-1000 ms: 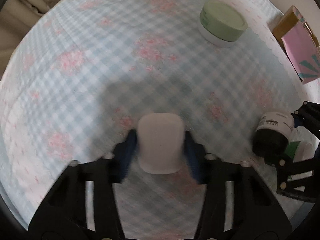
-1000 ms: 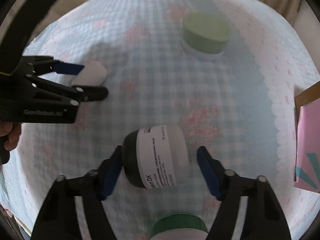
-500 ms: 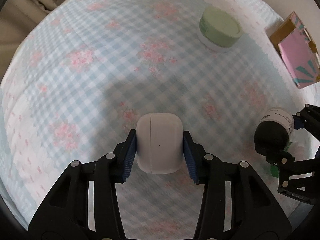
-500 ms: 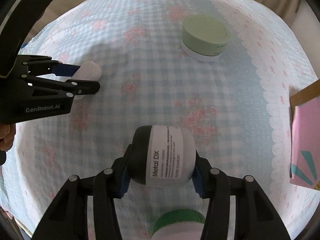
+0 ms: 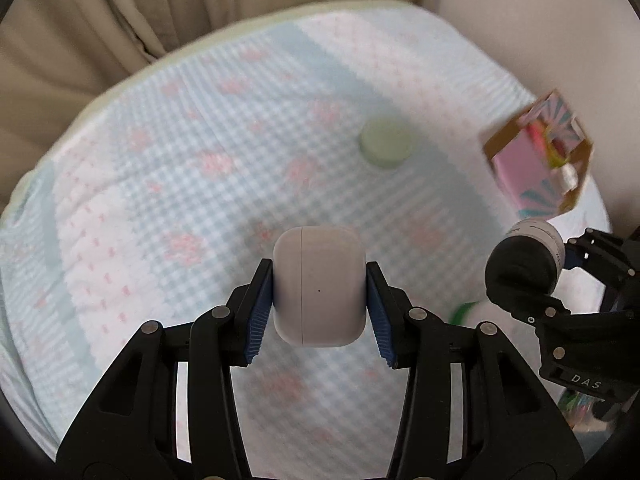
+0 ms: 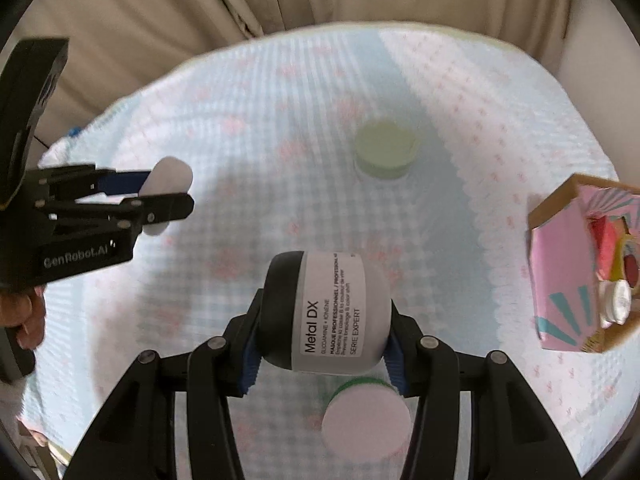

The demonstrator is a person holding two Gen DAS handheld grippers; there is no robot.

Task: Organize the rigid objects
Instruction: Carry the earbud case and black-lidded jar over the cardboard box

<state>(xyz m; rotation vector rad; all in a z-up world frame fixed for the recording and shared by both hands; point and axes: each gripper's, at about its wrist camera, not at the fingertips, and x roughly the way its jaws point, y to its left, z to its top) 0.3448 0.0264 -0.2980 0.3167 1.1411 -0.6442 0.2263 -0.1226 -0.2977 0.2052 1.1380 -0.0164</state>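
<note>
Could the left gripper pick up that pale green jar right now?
Probably not yet. The left gripper is shut on the white case, so it has no free jaws. The path to the green jar across the checked cloth looks clear otherwise.

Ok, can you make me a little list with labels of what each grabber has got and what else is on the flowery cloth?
left gripper: jaws shut on the white earbud case, lifted off the cloth
right gripper: jaws shut on the Metal DX jar, held on its side
cloth: blue check with pink flowers
on the cloth: pale green jar, standing alone
under the right gripper: green-rimmed jar
at the right edge: pink box, open, small things inside
</note>
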